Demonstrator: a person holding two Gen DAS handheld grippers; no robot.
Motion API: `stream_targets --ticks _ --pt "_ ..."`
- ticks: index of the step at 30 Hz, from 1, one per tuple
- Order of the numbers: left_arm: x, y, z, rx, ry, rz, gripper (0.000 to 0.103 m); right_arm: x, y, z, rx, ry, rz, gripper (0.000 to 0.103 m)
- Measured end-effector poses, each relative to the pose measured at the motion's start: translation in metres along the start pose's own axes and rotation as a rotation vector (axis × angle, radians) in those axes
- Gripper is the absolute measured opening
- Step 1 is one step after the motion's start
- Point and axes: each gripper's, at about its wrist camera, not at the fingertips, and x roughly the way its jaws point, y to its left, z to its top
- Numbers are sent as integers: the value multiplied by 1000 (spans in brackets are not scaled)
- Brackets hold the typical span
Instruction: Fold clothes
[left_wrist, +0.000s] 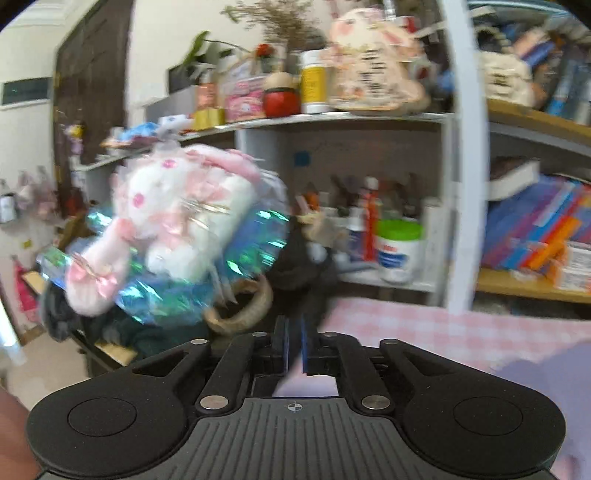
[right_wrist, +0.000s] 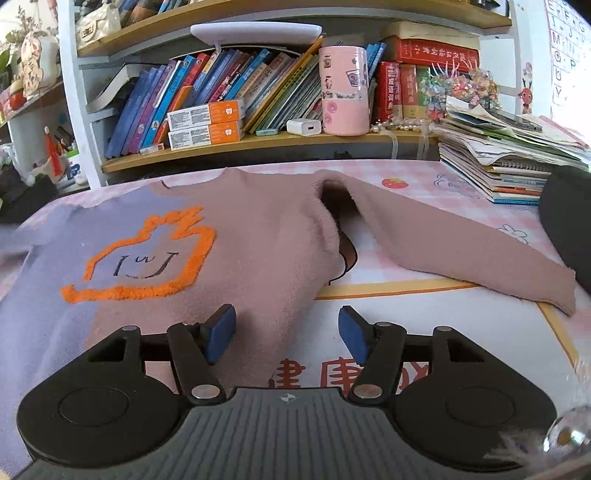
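The sweater (right_wrist: 236, 236) lies spread flat on the table (right_wrist: 424, 317), body toward its left edge, one sleeve (right_wrist: 443, 247) stretched out toward the right edge; no fold shows in it, so all the folding is still left. My right gripper (right_wrist: 287, 328) is spread wide over the hem, grasping nothing. My left gripper (left_wrist: 294, 341) is clenched and empty, raised toward the shelves (left_wrist: 332, 118).

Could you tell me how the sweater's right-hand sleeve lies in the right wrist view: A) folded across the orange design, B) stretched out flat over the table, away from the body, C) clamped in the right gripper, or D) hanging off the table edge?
B: the sleeve lies flat on the table, angled away from the sweater; the right gripper is open and empty.
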Motion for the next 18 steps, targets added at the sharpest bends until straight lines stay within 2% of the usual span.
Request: stream_targets --ticks 1,4,6,9,14,15,18 --pt "-7 -6 -8 -2 18 -44 13 -2 -4 -1 24 3 12 57" --pt "-28 -25 -33 -6 72 -176 26 -9 -15 -3 94 12 44 57" --pt "-42 -37 -49 -9 108 -264 40 -19 -22 -6 134 22 64 57" --pt "-63 -55 -73 -14 162 -396 53 -33 -29 -10 187 42 99 56" --pt "-98 -86 -114 -21 252 -616 53 -51 -20 -20 183 82 125 52" --pt "-102 -89 -119 -21 264 -631 53 -54 -18 -22 178 89 128 50" --pt "-102 -90 -125 -14 284 -607 53 -60 -11 -26 176 111 157 39"
